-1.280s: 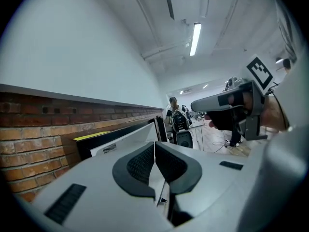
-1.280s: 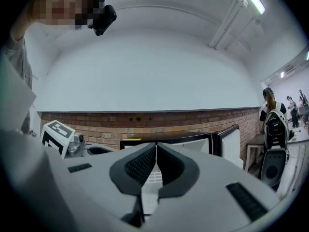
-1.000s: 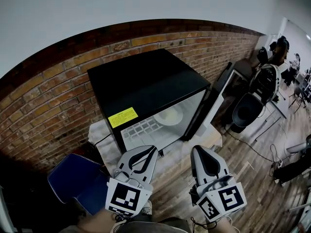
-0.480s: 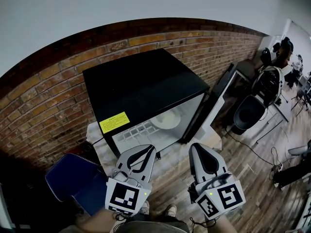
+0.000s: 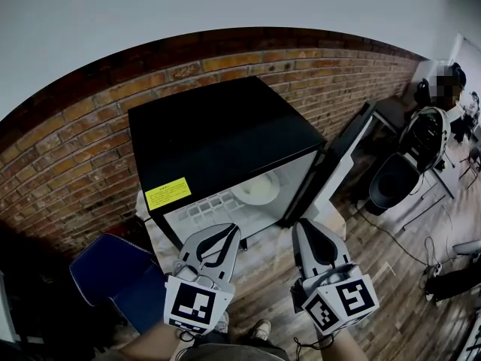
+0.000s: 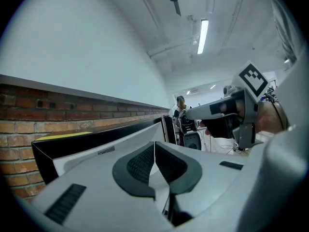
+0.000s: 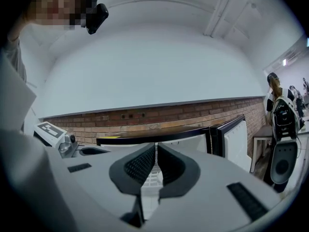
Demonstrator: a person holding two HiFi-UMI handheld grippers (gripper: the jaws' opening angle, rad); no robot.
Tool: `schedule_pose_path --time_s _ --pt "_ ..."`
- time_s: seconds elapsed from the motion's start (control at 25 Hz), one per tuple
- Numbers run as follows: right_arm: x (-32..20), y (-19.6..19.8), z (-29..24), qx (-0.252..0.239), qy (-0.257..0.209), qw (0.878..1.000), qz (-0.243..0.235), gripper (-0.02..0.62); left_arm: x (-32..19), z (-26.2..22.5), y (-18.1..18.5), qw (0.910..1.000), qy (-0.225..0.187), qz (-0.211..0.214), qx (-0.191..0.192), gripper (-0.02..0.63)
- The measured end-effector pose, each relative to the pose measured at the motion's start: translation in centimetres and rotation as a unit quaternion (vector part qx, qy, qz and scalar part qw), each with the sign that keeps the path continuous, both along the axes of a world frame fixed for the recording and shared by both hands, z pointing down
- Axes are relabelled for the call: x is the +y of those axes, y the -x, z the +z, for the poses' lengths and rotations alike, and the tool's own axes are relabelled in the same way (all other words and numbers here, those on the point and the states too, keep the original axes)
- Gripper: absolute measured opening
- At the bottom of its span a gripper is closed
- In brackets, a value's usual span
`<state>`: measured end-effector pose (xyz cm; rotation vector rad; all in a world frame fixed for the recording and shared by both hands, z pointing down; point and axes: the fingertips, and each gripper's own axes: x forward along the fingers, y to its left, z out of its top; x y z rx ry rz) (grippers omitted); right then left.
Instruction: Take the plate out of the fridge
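A: Left side, what's there?
B: Brick wall [image 5: 68,149], with a blue seat [image 5: 113,277] low against it. Just right of that is the left gripper [image 5: 229,233], in front of the fridge and apart from it.
A: Its fingers?
B: Fingers [image 6: 140,163] are pressed together at the tips with nothing between them. They point roughly level at the fridge front.
A: The fridge?
B: Black fridge [image 5: 218,134], centre, back to the wall, on a low pale desk [image 5: 334,218]. There's a yellow sticker [image 5: 168,193] on the top front edge, left end. The door [image 5: 342,156] is swung wide open to the right.
A: Where's the plate?
B: The plate [image 5: 257,189] is white and lies flat inside the fridge on the white floor, right half. A white grid [image 5: 207,205] sits left of it. Neither gripper touches it.
A: Right gripper?
B: The right gripper [image 5: 307,228] is beside the left one, below the fridge's open right corner and clear of it. Only a hairline slit shows between its fingers [image 7: 174,166], and they hold nothing. The grid shows through the slit.
A: Further right?
B: Black chair [image 5: 391,183] past the door, on a wood floor [image 5: 391,277].
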<state>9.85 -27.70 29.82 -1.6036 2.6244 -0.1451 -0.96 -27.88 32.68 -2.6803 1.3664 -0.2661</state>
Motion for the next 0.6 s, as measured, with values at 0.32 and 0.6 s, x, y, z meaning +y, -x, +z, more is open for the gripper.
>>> schedule_pose_path --time_s 0.32,0.6 --pt "-3.6 -1.3 1.3 -0.011 0.021 1.0 0.009 0.034 -2.3 0.3 -0.6 0.9998 -0.009 -0.014 -0.005 0.02" --pt "-7.2 -1.4 4.0 -0.033 0.066 0.997 0.013 0.115 -4.0 1.0 -1.2 0.9997 -0.012 -0.017 -0.013 0.02"
